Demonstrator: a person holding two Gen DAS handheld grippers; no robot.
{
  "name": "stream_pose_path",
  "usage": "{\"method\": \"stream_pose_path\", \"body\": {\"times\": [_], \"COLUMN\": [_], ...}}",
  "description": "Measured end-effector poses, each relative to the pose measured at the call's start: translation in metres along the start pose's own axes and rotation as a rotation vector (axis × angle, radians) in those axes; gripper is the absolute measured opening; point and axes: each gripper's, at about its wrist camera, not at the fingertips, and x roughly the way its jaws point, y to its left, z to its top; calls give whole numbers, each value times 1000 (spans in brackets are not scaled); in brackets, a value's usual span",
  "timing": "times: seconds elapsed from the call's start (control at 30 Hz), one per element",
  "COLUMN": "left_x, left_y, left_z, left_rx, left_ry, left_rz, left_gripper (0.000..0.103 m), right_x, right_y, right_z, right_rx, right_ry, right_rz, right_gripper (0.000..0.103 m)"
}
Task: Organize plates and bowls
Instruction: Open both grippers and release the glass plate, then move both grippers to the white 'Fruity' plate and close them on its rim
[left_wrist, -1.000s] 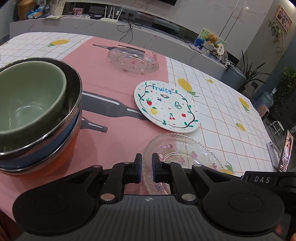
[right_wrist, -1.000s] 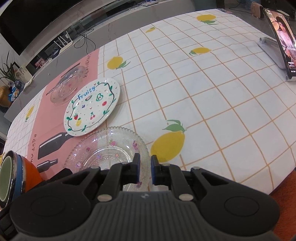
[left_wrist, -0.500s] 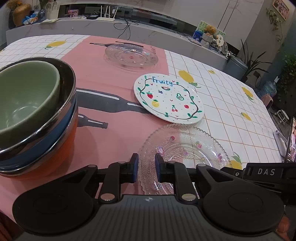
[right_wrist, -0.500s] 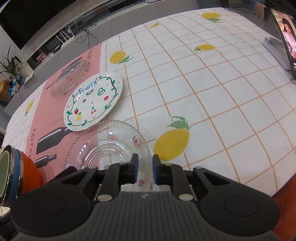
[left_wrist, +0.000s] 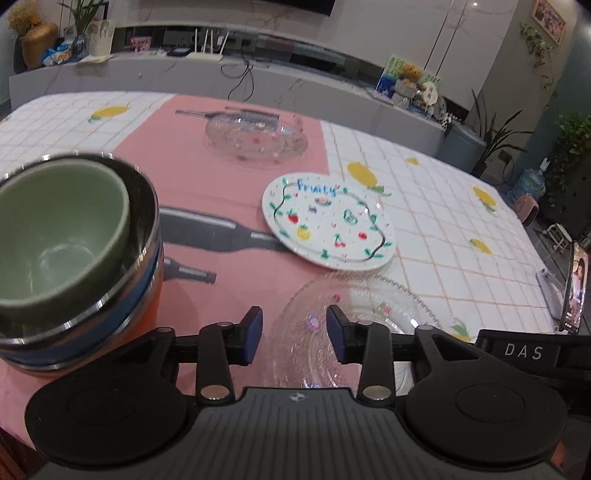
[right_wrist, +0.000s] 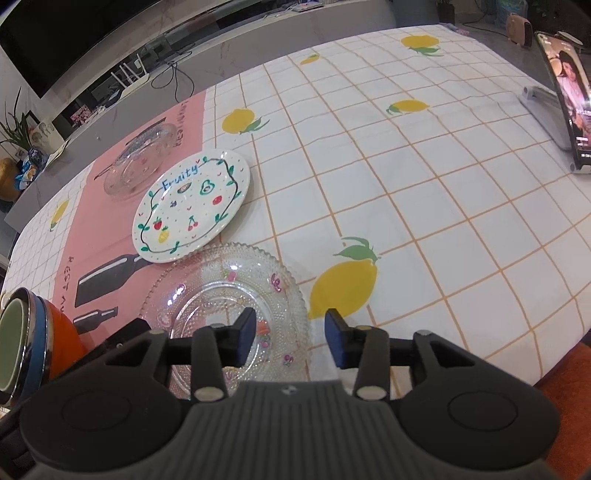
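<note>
A green bowl sits nested in a stack of steel-rimmed blue and orange bowls (left_wrist: 62, 240) at the left, also seen at the left edge of the right wrist view (right_wrist: 29, 339). A white "Fruity" plate (left_wrist: 328, 221) (right_wrist: 192, 210) lies mid-table. A clear glass plate (left_wrist: 354, 325) (right_wrist: 225, 291) lies just in front of both grippers. A second glass plate (left_wrist: 255, 138) (right_wrist: 140, 166) rests farther back on the pink runner. My left gripper (left_wrist: 294, 325) and right gripper (right_wrist: 290, 332) hover over the near glass plate's edge. Both pairs of jaws are opening, and their pads press on nothing.
A phone on a stand (right_wrist: 569, 96) (left_wrist: 576, 284) stands at the table's right edge. The checked lemon tablecloth (right_wrist: 424, 192) spreads to the right. A grey counter (left_wrist: 184, 77) with a router and cables runs behind the table.
Both grippers' jaws were shut a second ago and now stand apart. The hands have barely shifted, and the plates and bowls lie where they were.
</note>
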Motion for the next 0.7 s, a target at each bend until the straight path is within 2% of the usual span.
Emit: {"method": "stream_pose_path", "body": {"times": [0.13, 0.23, 0.3, 0.43, 0.7], "left_x": [-2, -2, -1, 2, 20], "left_y": [2, 5, 6, 0, -7], "left_z": [8, 15, 18, 23, 43], "left_rx": [-16, -47, -73, -68, -44], "left_ry": [-9, -14, -15, -27, 5], "left_rz": [-4, -17, -33, -30, -12], "left_gripper": [48, 50, 51, 61, 61], "right_x": [-7, -10, -11, -7, 3], "right_y": [2, 5, 7, 10, 6], "right_z": [2, 3, 4, 7, 21], "right_rx": [-2, -1, -4, -9, 26], "right_ry": [-24, -42, -54, -50, -40], "right_rz": [3, 13, 15, 21, 56], "right_gripper": [52, 60, 68, 70, 69]}}
